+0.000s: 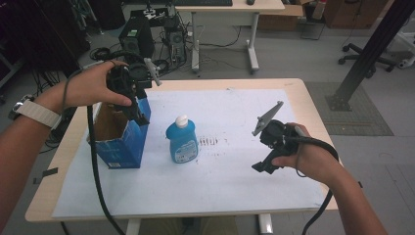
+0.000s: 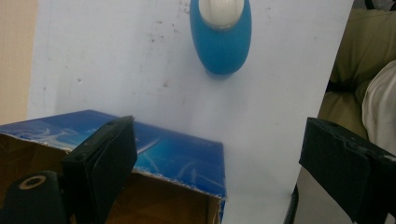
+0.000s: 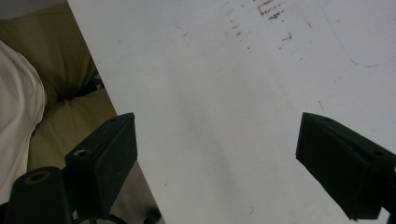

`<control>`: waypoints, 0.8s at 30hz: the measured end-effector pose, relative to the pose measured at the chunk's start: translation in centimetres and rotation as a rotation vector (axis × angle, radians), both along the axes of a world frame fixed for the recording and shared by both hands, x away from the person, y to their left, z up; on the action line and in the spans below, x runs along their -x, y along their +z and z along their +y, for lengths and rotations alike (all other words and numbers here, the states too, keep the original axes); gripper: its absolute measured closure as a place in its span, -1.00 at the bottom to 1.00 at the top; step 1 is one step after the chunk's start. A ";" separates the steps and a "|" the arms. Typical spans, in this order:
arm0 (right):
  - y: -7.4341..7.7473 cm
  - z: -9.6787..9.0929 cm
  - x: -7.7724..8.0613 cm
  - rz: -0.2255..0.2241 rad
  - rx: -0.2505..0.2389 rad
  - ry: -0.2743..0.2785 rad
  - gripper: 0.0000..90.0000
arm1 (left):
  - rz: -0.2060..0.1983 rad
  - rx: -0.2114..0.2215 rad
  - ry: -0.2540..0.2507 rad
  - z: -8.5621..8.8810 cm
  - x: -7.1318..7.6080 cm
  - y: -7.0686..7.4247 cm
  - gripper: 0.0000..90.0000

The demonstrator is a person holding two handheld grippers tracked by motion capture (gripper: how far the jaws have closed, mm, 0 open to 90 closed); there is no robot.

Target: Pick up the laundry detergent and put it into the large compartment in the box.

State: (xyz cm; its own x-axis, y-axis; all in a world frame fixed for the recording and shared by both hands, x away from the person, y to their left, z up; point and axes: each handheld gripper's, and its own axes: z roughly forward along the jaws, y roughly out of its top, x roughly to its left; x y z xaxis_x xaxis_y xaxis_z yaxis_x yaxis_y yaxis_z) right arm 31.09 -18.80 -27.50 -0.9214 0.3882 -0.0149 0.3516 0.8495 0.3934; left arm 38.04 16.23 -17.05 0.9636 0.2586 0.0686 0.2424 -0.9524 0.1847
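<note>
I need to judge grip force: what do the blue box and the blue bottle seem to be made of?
Blue box: likely cardboard, printed glossy outside, raw brown inside with frayed edges. Blue bottle: probably smooth plastic, slight sheen, with a white cap.

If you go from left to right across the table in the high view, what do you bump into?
Left gripper over the blue box → blue bottle → brown smudges on the white paper → right gripper.
</note>
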 end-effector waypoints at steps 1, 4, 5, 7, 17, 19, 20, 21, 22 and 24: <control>0.0 0.0 0.0 0.001 0.001 0.000 -0.72 | -0.001 0.002 0.000 0.0 0.0 0.0 -0.75; 0.1 -0.1 0.0 0.000 -0.001 0.002 -0.71 | 0.000 0.005 0.000 0.0 0.0 0.1 -0.76; 0.1 -0.1 0.0 0.000 -0.001 0.002 -0.71 | -0.002 0.007 0.003 0.0 0.0 0.2 -0.76; 0.0 -0.2 -0.1 0.001 -0.001 -0.001 -0.72 | -0.008 0.009 0.015 0.0 -0.1 0.2 -0.77; -0.6 -0.2 -0.1 0.002 0.005 -0.001 -0.71 | -0.019 0.023 0.059 -0.3 -0.1 0.7 -0.83; -0.6 -0.3 0.0 0.002 0.007 -0.001 -0.71 | -0.015 0.017 0.067 -0.5 0.1 0.9 -0.83; -0.6 -0.3 0.0 0.002 0.005 -0.003 -0.71 | -0.019 0.018 0.071 -0.5 0.1 0.9 -0.83; -0.6 -0.3 0.0 0.002 0.005 -0.003 -0.71 | -0.019 0.018 0.071 -0.5 0.1 0.9 -0.83; -0.5 -0.3 0.1 -0.001 0.003 -0.003 -0.71 | -0.024 0.019 0.080 -0.6 0.2 1.0 -0.83; -0.5 -0.3 0.1 -0.002 0.005 -0.001 -0.71 | -0.032 0.024 0.093 -0.7 0.3 1.2 -0.83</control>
